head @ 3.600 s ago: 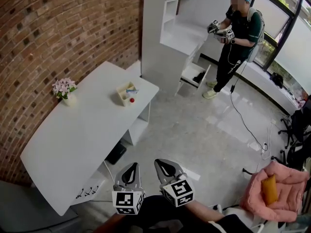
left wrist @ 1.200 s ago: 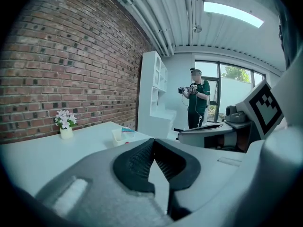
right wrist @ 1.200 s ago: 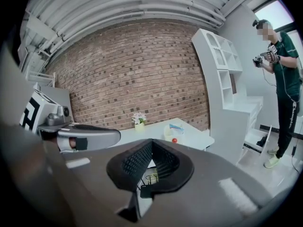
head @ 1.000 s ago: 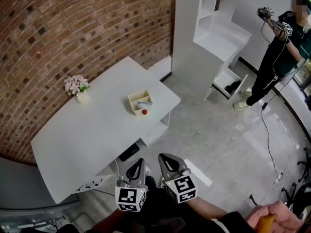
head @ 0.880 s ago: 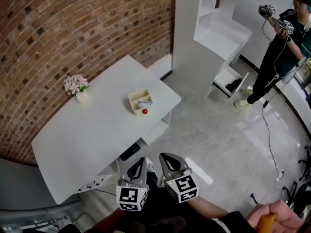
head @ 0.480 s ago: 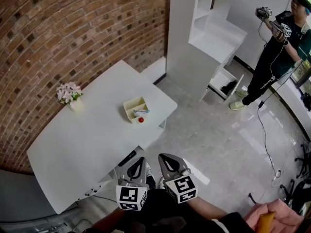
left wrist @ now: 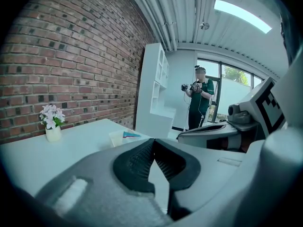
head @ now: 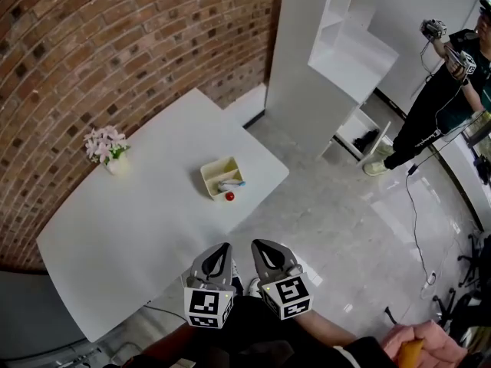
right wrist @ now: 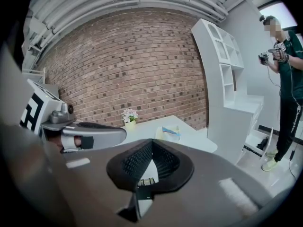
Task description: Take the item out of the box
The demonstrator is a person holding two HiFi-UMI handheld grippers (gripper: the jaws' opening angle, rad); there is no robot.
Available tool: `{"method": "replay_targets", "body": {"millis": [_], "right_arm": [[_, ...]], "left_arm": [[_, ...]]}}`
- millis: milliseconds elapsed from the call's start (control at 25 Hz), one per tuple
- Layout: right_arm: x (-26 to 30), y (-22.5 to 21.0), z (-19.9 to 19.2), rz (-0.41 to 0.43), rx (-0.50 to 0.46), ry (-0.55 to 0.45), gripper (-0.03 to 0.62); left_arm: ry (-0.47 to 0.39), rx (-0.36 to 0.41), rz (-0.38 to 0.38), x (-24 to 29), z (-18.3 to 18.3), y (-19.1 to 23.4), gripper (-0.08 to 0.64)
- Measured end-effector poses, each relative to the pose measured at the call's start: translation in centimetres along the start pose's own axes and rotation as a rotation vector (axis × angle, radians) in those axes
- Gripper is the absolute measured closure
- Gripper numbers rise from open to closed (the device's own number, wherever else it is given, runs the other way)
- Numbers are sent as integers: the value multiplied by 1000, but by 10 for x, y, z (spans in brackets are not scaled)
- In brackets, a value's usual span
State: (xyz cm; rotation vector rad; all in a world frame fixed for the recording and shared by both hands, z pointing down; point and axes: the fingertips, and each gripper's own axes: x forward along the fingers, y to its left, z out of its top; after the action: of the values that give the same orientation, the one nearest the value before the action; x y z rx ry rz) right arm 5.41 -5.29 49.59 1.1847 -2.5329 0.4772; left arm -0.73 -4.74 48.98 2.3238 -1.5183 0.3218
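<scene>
A cream open box (head: 214, 172) stands on the white table (head: 138, 228) near its right edge. A blue and white item (head: 232, 182) lies in the box. A small red ball (head: 229, 196) sits at the box's near corner; I cannot tell if it is inside. My left gripper (head: 222, 248) and right gripper (head: 261, 247) are low near my body, well short of the table, both shut and empty. The left gripper view shows the box (left wrist: 120, 137) beyond my shut jaw tips (left wrist: 152, 141). The right gripper view shows the box (right wrist: 169, 133) far ahead too.
A small vase of pink flowers (head: 105, 148) stands at the table's far left by the brick wall (head: 115, 44). A tall white shelf unit (head: 337, 60) with an open drawer stands right of the table. A person (head: 437, 98) holding grippers stands at the far right, a cable trailing on the floor.
The table and box have drawn nearer in the head view as my view shifted. Both grippers stay shut near my body. The far person has slid toward the frame's right edge.
</scene>
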Motion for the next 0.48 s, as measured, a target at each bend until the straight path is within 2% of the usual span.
{"method": "replay_targets", "body": {"millis": [480], "right_arm": [[47,-10,28,-35,-61,28,591]], "left_arm": [[-34,-30,-32,36,22,39,554]]}}
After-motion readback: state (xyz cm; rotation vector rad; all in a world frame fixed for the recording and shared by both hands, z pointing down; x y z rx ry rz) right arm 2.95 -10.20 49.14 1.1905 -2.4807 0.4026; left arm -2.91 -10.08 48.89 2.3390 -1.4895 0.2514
